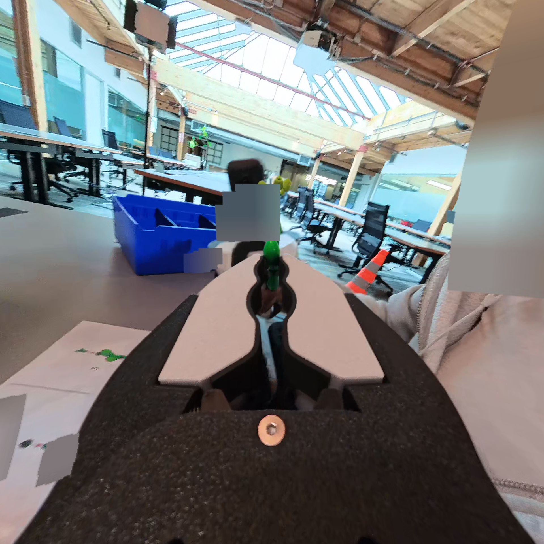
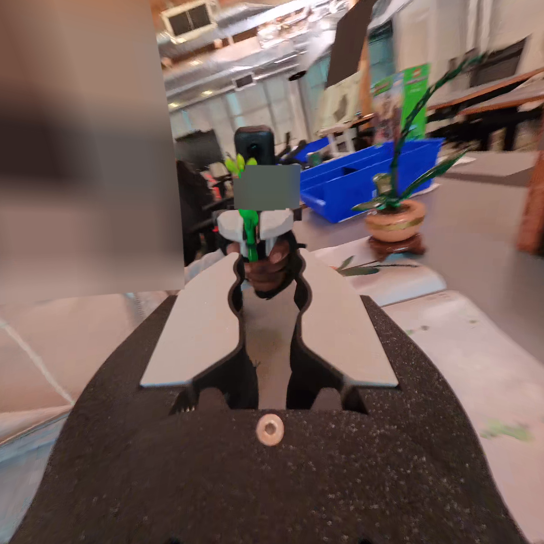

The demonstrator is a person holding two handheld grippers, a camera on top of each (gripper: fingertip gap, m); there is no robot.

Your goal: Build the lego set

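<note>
My left gripper (image 1: 270,259) is shut on a bright green lego stem (image 1: 271,266) and holds it upright in the air. The stem also shows in the right wrist view (image 2: 250,232), clamped between the left gripper's white fingers (image 2: 228,225), with yellow-green buds (image 2: 239,163) at its top. My right gripper (image 2: 269,265) is open and faces the left one. The stem's lower end sits just beyond its fingertips, nearer the left finger. A lego plant with dark green leaves in a tan pot (image 2: 396,219) stands on the table to the right.
A blue divided bin (image 1: 164,235) sits on the grey table, also behind the pot in the right wrist view (image 2: 347,185). Open instruction pages (image 1: 59,382) lie under the grippers. A green lego box (image 2: 412,100) stands behind. A person's grey sleeve (image 1: 441,323) is at the right. My two grippers' fingertips are within a few centimetres of each other.
</note>
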